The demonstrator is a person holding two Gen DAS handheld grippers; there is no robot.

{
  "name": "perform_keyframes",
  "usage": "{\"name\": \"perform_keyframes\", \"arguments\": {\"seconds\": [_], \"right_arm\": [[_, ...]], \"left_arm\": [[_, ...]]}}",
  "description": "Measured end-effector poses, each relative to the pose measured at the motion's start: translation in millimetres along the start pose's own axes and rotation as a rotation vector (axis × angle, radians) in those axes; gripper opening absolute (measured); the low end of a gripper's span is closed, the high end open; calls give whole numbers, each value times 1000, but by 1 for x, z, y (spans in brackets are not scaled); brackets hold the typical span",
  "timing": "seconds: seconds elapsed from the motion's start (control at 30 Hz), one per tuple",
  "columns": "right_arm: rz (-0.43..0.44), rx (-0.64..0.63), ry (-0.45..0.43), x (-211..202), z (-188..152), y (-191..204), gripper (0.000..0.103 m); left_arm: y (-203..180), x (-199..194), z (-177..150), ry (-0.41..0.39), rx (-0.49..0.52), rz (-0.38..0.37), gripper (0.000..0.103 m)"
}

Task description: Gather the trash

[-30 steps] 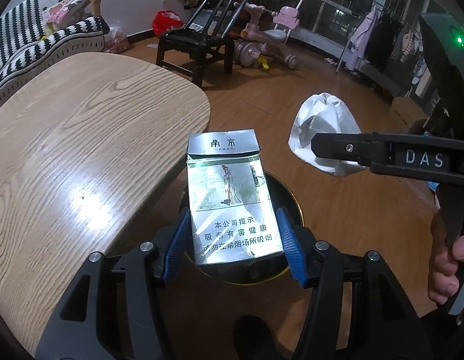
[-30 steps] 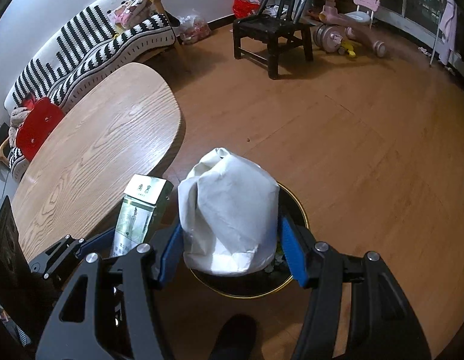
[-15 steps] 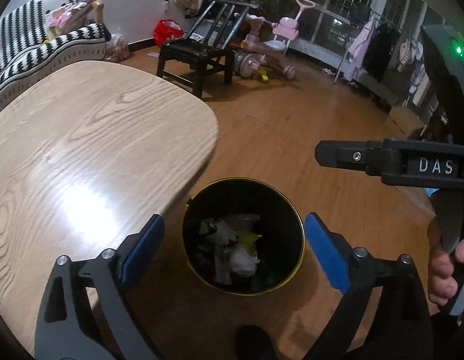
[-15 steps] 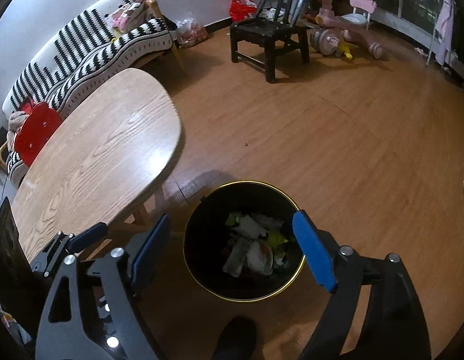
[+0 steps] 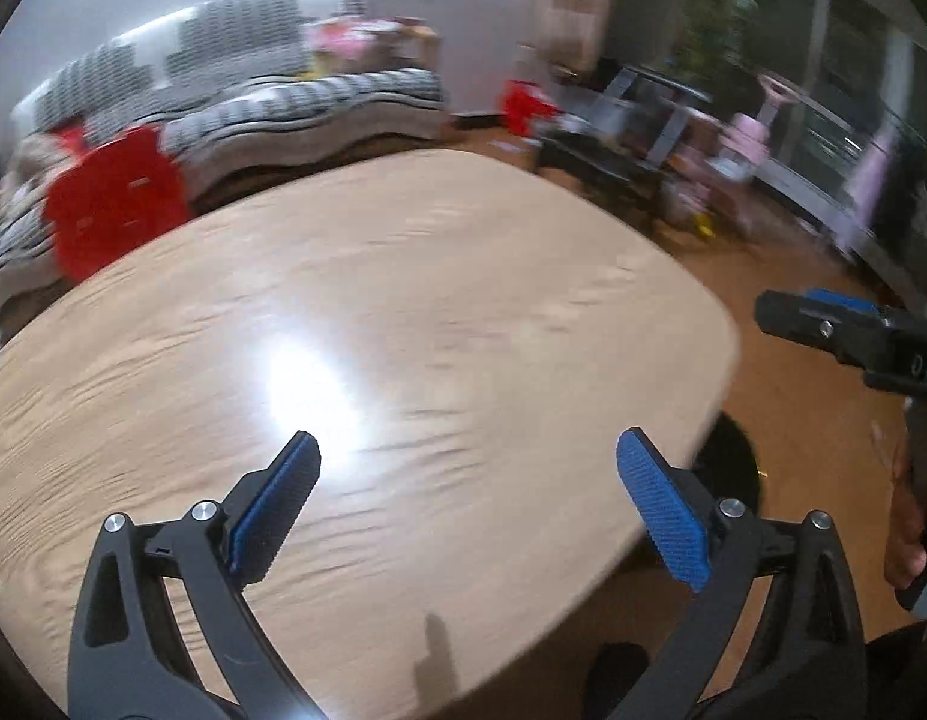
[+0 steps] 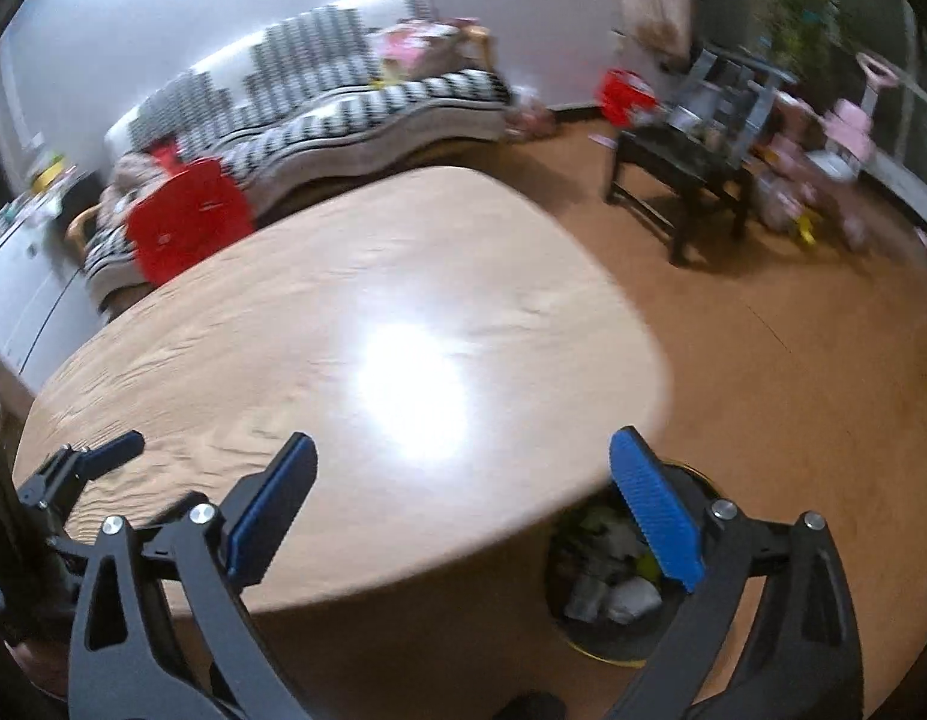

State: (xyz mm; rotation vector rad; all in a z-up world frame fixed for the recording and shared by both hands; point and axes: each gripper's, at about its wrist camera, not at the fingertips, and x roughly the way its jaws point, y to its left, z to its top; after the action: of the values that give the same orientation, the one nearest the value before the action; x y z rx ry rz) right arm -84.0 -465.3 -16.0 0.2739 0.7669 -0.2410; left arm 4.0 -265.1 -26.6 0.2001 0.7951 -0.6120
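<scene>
While trash sits in the bin [image 6: 607, 588], tucked under the counter [image 6: 355, 360] near-right edge for easy dropping | left claw [image 5: 466, 492] released, empty | right claw [image 6: 463, 489] spreading, nothing between.

Pale wood-grain worktop [image 6: 343, 330] — black-and-white striped sofa [image 6: 355, 102] beyond the grippers, red stool [image 6: 187, 222] beside it; blue pads [image 5: 664, 510] — black bin [image 6: 619, 576], gold rim.
</scene>
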Motion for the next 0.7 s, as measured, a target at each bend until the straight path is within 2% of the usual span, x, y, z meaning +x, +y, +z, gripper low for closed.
{"name": "perform_keyframes", "arguments": {"seconds": [0.23,0.47,0.57,0.7], "right_arm": [[103,-133,25,41,14,118,96],[153,-293,22,68,10,225,96],[147,-348,25,78,5,252,96],[155,-353,34,87,3,268,96]], "left_arm": [[117,-55,-23,-39,-115,223,96],[223,-98,-56,-25,-285,356,96],[256,-117,-67,-35,-347,397,96],[281,-128,-77,-31,-377,442,96]]}}
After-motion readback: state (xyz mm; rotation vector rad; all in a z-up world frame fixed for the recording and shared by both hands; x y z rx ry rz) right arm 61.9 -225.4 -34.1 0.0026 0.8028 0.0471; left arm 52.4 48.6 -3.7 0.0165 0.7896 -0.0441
